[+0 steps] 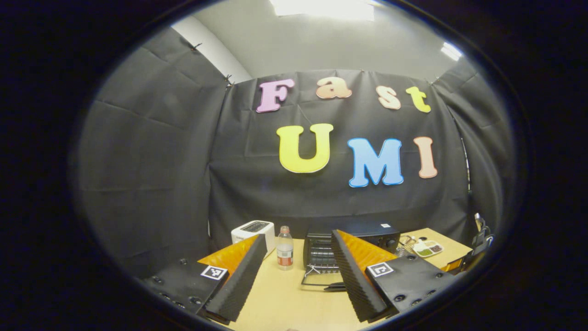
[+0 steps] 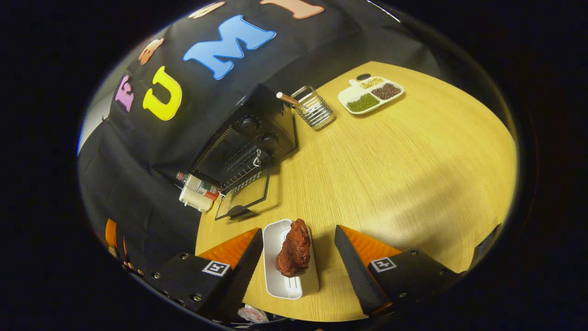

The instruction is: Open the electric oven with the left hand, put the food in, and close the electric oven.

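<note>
The wooden tabletop carries the open oven, toaster, bottle, wire rack, sectioned dish and white tray of meat.

1. Black cloth hangs all round as the booth walls, a bit wrinkled.
2. Above it, plain white ceiling with bright light panels.
3. Light wood-grain table takes up the floor space.
</note>
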The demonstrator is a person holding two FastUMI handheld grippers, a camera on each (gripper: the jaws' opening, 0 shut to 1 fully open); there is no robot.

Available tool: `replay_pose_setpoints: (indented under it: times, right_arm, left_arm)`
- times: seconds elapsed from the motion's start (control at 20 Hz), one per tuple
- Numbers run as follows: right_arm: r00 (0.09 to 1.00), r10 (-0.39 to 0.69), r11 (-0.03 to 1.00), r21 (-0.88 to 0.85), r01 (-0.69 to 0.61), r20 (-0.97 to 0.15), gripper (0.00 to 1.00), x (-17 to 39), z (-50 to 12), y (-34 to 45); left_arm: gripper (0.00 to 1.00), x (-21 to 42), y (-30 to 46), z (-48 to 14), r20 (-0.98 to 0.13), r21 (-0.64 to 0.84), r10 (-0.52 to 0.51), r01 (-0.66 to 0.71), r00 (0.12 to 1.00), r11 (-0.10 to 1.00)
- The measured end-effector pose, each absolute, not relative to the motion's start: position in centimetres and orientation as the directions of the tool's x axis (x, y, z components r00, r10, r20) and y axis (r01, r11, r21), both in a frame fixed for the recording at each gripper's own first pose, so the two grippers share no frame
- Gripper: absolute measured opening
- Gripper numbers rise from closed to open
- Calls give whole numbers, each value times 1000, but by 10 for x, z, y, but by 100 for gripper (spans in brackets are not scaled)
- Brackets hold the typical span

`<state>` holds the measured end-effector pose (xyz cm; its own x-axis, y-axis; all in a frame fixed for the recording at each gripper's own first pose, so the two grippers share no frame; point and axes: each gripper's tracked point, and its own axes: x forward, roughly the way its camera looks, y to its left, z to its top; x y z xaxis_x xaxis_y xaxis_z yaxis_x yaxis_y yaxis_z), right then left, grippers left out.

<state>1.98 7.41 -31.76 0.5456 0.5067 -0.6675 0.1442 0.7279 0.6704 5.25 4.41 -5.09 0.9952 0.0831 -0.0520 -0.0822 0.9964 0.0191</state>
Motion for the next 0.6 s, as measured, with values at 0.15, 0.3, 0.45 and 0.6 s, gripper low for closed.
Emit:
replay_pose_setpoints:
  times: [0.15, 0.3, 0.45, 0.6]
  right_arm:
    - [509, 560, 671, 718, 184, -654, 84, 12, -326, 89]
    - [481, 595, 639, 742, 203, -644, 85, 6, -333, 100]
    - [464, 593, 638, 735, 228, -659, 37, 3, -342, 107]
    - [444, 599, 649, 729, 219, -666, 24, -4, -338, 109]
  left_arm:
    - [99, 54, 39, -55, -55, 24, 75, -74, 996, 997]
    - [99, 55, 39, -59, -63, 26, 72, -70, 995, 997]
    - [99, 56, 42, -64, -77, 22, 70, -69, 995, 997]
    - [99, 58, 46, -69, -86, 17, 75, -74, 993, 997]
